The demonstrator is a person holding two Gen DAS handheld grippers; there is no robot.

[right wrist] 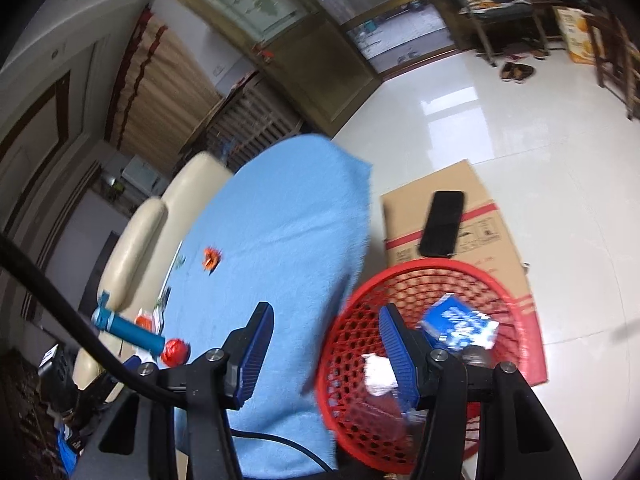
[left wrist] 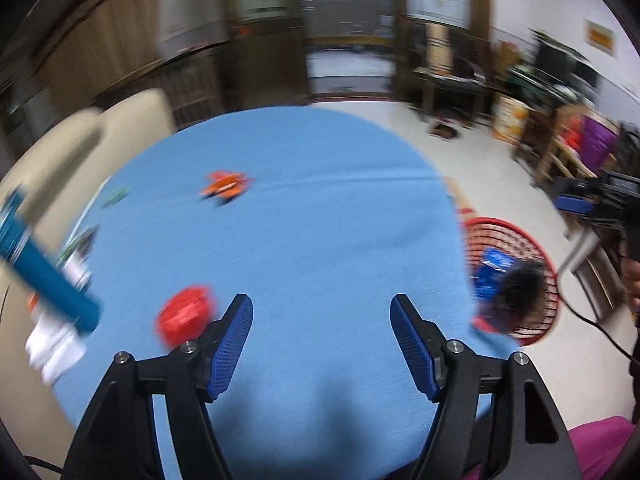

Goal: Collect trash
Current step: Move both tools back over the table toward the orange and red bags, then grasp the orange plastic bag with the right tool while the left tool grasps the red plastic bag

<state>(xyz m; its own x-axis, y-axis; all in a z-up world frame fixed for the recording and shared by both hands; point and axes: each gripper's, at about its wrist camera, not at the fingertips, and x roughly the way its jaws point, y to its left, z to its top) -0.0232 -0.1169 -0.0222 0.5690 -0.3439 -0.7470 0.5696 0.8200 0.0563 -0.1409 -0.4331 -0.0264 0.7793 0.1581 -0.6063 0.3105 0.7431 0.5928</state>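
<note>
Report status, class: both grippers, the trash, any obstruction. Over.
Left gripper open, empty, over blue table. Right gripper open, above red basket; blue packet inside. Red wrapper, orange wrapper uncollected. Nothing blocking.

place: home living room | cues: cream sofa (right wrist: 132, 236); glass-paned doors (right wrist: 256, 12); tiled floor (right wrist: 540, 120)

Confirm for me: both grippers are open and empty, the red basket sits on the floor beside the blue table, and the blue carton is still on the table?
Not quite: the blue carton is already inside the red basket, as the right wrist view shows. The rest holds: the left gripper and right gripper are open and empty, and the basket sits on the floor beside the blue table.
</note>
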